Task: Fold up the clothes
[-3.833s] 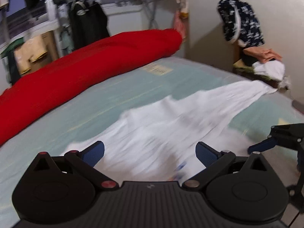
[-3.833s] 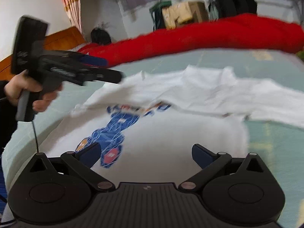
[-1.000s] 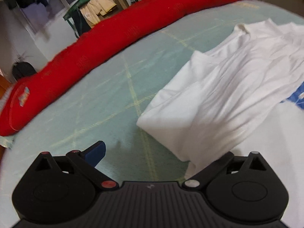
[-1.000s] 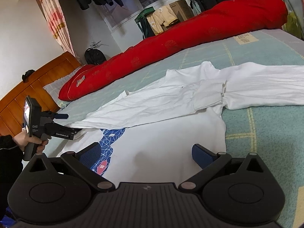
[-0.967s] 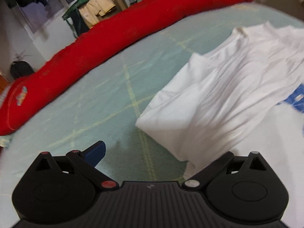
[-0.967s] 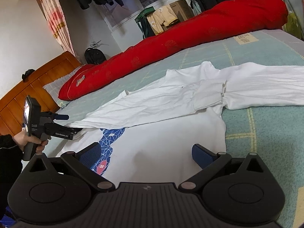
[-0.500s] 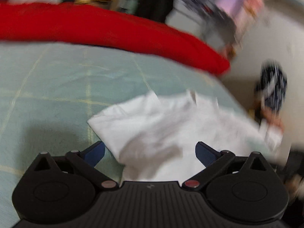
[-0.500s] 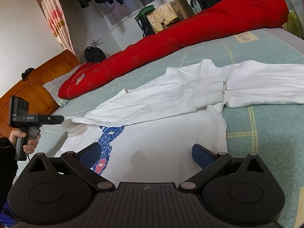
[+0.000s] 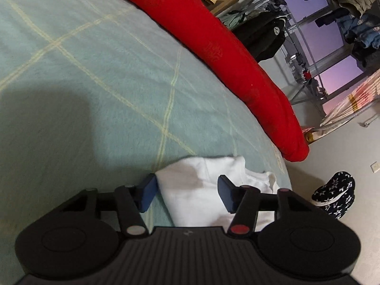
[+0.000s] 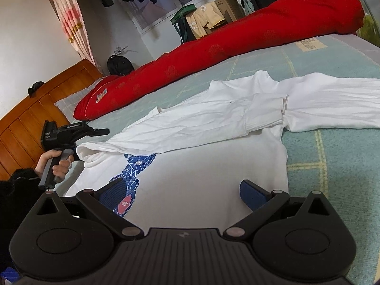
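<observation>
While the right gripper (image 10: 182,192) hovered with jaws spread, the left gripper (image 9: 187,190), its jaws just closing, straddled the white shirt's (image 10: 213,166) hem corner (image 9: 190,178) without yet pinching it

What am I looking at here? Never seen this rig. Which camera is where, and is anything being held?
No robot arm: a person holds a two-finger gripper in each hand, and each gripper carries a fisheye camera looking out along its fingers. The black housing at the bottom of each picture is that gripper's own body.

In the right wrist view the right gripper hovers, jaws open, over a white shirt with a blue print, spread on a green checked bed cover. One sleeve is already folded across the chest. A long red bolster lies along the far side. At the left you see the person's hand holding the left gripper at the shirt's corner.

The left wrist view shows that corner from close up: the jaws have just been closing, with a bunched fold of white fabric between the pads. They do not visibly pinch it yet.
</observation>
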Motion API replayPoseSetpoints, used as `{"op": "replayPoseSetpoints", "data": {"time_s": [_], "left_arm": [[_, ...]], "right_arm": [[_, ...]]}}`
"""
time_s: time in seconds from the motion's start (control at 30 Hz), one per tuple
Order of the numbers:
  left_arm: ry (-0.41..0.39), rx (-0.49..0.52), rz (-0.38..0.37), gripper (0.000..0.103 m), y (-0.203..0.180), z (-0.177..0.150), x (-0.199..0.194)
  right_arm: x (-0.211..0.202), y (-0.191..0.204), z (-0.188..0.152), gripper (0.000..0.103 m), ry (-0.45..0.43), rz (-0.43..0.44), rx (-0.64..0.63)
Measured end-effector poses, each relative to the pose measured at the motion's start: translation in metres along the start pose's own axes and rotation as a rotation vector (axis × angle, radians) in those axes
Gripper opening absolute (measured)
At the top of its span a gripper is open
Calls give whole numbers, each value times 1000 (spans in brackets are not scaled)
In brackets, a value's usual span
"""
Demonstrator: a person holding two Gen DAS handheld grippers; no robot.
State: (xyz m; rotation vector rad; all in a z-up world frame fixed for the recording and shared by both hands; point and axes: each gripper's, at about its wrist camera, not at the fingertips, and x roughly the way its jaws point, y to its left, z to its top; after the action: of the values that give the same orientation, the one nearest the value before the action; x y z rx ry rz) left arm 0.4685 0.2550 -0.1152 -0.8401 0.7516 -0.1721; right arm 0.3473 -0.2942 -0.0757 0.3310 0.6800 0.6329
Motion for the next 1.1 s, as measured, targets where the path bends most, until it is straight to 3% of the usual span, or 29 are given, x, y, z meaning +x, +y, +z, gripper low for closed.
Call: {"op": "replayPoseSetpoints", "data": {"time_s": [0.17,0.3,0.37,0.53,0.6,0.7,0.93,1.1], "left_arm": [[48,62,-24,55,-1,-7,-6],[50,-22,-80,44,18,-1,1],[60,-13,-84,42,16,8,15],[65,48,-37,33,4,4,19],[53,75,-5,11,1,-1,16],[38,133,57,4,-11,-4,14],[19,286,177,3,-46,18,22],[-40,317,170,3,-53,34,16]], "right_arm": [[1,-1,0,103,-1,4,5],[2,-3,-1,103,-6,9,18],[3,-1,-1,103,-6,5,13],[5,-1,-1,103,-5,3,10],[5,-2,-1,103,-6,5,12],[5,-1,-2,103,-7,4,9],[4,-2,-1,103,-12,11,12],[2,-4,-1,103,-24,17,23]]}}
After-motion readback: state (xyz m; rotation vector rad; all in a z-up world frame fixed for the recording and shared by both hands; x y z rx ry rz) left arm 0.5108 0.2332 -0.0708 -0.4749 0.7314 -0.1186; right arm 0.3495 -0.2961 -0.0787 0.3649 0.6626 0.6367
